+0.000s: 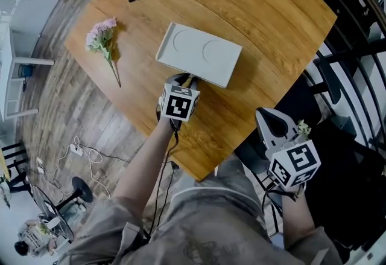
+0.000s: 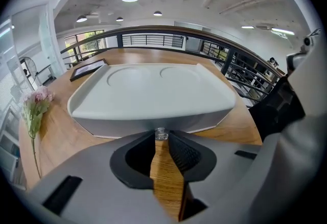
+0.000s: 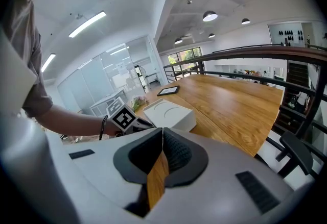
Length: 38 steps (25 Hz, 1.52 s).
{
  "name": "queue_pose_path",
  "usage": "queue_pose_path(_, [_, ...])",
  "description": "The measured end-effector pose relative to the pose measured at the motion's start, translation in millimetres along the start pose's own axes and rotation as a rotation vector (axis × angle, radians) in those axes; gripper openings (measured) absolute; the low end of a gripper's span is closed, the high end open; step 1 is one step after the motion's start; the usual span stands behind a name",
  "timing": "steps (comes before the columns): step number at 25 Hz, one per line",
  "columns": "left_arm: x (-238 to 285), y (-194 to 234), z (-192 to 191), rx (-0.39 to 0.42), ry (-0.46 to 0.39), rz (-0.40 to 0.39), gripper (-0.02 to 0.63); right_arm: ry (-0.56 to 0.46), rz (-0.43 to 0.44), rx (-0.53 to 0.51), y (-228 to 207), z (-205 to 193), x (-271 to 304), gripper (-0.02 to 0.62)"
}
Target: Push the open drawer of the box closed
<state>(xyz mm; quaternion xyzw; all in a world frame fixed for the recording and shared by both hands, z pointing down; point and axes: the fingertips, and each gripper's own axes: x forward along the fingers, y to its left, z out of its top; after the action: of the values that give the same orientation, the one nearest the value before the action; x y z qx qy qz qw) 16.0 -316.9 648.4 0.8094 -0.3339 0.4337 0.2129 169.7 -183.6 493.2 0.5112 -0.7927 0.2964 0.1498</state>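
Left hand-held gripper [image 2: 161, 137]: at the box's near face, jaws slightly parted around the drawer's clear knob [image 2: 161, 133], seemingly unclamped.
Box [image 1: 199, 54]: mid-desk [image 1: 271, 28], drawer facing the near edge (it looked almost flush).
Push: needed to run straight inward, so the box stayed put.
Right hand-held gripper [image 3: 162, 135]: off the right edge, clenched on nothing.

The table [image 1: 271, 28] was viewed steeply from overhead by the head camera, while the box [image 2: 153, 95] was framed very near along the jaws of the left gripper [image 2: 162, 135] and also seen, farther off, from the right gripper view.
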Motion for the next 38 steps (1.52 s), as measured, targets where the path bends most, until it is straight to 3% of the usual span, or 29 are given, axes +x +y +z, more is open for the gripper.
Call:
queue_pose_path(6, [-24.2,-0.3,0.9,-0.034,-0.024,0.041,0.133,-0.046,0.024,0.000,5.9,21.3,-8.0,0.032])
queue_pose_path(12, [-73.7,1.2,-1.3,-0.054,-0.083,0.047,0.077,-0.138,0.082,-0.074,32.3,69.9,-19.9,0.031])
queue_pose_path(16, [-117.6,3.4,13.7,-0.052,-0.181,0.057,0.054,-0.215,0.122,-0.138,56.1,106.6,-36.3,0.032])
queue_pose_path(24, [-222.3,3.4,60.2,0.049,-0.399,0.126,0.037,-0.353,0.148,-0.246,98.3,167.8,-78.1,0.032])
queue_pose_path(32, [-329.3,-8.9,95.1,0.108,-0.643,0.163,0.029,-0.467,0.145,-0.323,134.7,202.3,-120.2,0.032])
queue_pose_path(38, [-390.2,-24.0,98.2,0.170,-0.752,0.178,0.026,-0.516,0.159,-0.349,160.8,205.3,-140.5,0.032])
